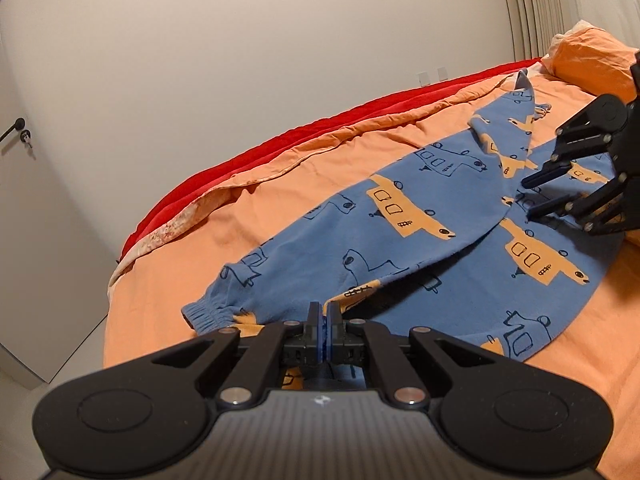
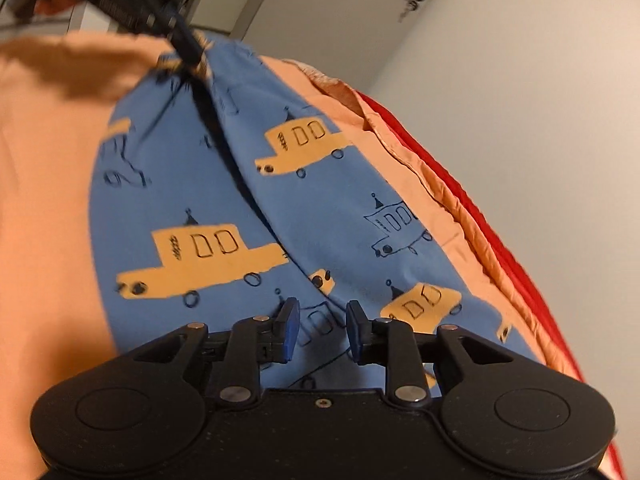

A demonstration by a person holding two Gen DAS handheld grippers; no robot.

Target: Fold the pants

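Nearest in the left wrist view, the left gripper (image 1: 323,314) has its two blue-padded fingers clenched together with no gap, and the edge of the blue fabric pants printed with orange cars (image 1: 400,216) sits right at their tips; whether a pinch of cloth lies between the pads cannot be told there, though in the right wrist view the same gripper (image 2: 196,58) meets a bunched, drawn-up point of the cloth. Just left of those tips lies a ribbed, gathered leg cuff (image 1: 200,312). Ahead and to the right of the left gripper, one leg of the pants lies folded over the other in a long diagonal, spread on the orange cotton bed cover (image 1: 320,152). Farther along that diagonal, at the right edge, the right gripper (image 1: 530,196) hovers just over the cloth with its fingers parted. Seen from its own camera, the right gripper (image 2: 322,330) is released: the pads stand apart, with only the flat blue cloth showing beneath the gap and nothing pinched. Beyond the pants, a red blanket (image 1: 280,140) runs along the far side of the cover, and an orange pillow (image 1: 592,60) lies past the right gripper. Farthest off is a pale wall with a dark door handle (image 1: 14,128).
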